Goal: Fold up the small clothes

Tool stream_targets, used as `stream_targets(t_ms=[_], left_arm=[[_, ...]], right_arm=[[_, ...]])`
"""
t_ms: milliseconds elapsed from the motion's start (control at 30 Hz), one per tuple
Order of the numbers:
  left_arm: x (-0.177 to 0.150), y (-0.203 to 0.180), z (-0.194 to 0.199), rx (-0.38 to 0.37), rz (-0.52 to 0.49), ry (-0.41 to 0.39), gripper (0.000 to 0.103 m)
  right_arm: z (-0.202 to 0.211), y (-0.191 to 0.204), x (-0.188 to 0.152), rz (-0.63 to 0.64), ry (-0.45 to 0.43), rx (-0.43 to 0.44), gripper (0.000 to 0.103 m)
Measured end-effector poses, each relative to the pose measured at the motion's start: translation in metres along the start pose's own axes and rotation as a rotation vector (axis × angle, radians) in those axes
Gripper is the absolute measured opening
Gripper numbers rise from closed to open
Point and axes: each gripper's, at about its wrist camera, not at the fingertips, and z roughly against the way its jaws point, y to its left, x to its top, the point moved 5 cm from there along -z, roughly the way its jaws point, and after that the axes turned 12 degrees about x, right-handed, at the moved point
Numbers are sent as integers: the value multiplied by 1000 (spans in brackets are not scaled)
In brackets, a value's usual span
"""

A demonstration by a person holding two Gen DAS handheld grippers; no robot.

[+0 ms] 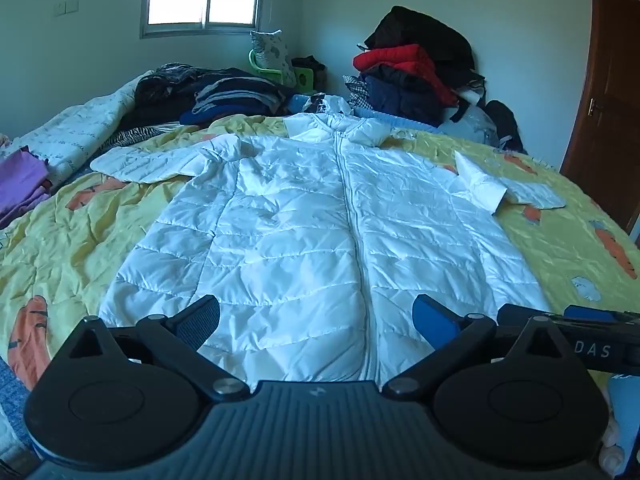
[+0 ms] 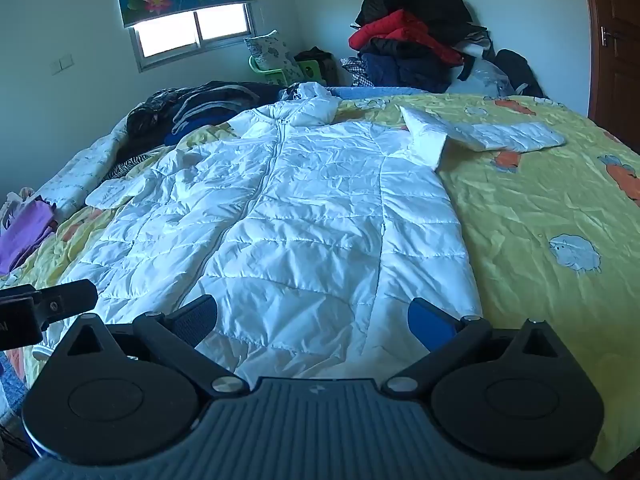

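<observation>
Lying flat and zipped up on the yellow quilt point(image 1: 80, 240) is one white puffer jacket point(image 1: 304, 216), front side up, hood toward the far wall and hem toward the cameras. Its two sleeves stretch outward — one to the left point(image 1: 148, 164), one to the right point(image 2: 496, 136), the right one bent at the shoulder so a white lining shows. Two grippers hover above the hem: the left gripper point(image 1: 316, 320) has its jaws spread wide with nothing between them but the cloth below, and the right gripper point(image 2: 312, 318) stands just as wide, also holding nothing (each shows one black pad and one blue). In the right wrist view the left gripper's tip pokes in at the left edge. Behind the jacket sit two heaps of clothes — a dark one on the left point(image 1: 224, 92) and a taller stack with a red coat point(image 1: 412, 64) against the wall. One purple folded pile point(image 2: 24, 236) rests at the far left, and one window point(image 1: 200, 8) glows under a lotus-print blind.
</observation>
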Motion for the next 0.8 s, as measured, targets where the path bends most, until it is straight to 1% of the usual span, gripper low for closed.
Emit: stream_targets(t_ms=[67, 100, 167, 267, 333, 467, 567, 700, 800], left_arm=[[-2, -3, 3, -18, 9, -4, 103], [-2, -1, 0, -28, 35, 17, 103], [-6, -3, 2, -32, 59, 25, 103], [-13, -10, 6, -12, 43, 26, 103], [-16, -9, 3, -29, 38, 27, 103], [-15, -11, 11, -47, 36, -4, 103], [-15, -13, 9, -55, 20, 18, 103], [-14, -6, 10, -65, 66, 23, 103], [-13, -5, 10, -48, 69, 29, 103]], right_arm=[[0, 0, 0, 2, 2, -2, 103], [0, 1, -1, 1, 4, -2, 103], [0, 1, -1, -1, 8, -2, 103], [-3, 0, -3, -4, 14, -2, 103], [-4, 0, -5, -1, 15, -3, 103], [-4, -1, -4, 0, 20, -6, 103], [-5, -2, -4, -3, 19, -4, 103], [-4, -3, -4, -6, 18, -4, 103], [-5, -3, -3, -5, 19, -5, 103]])
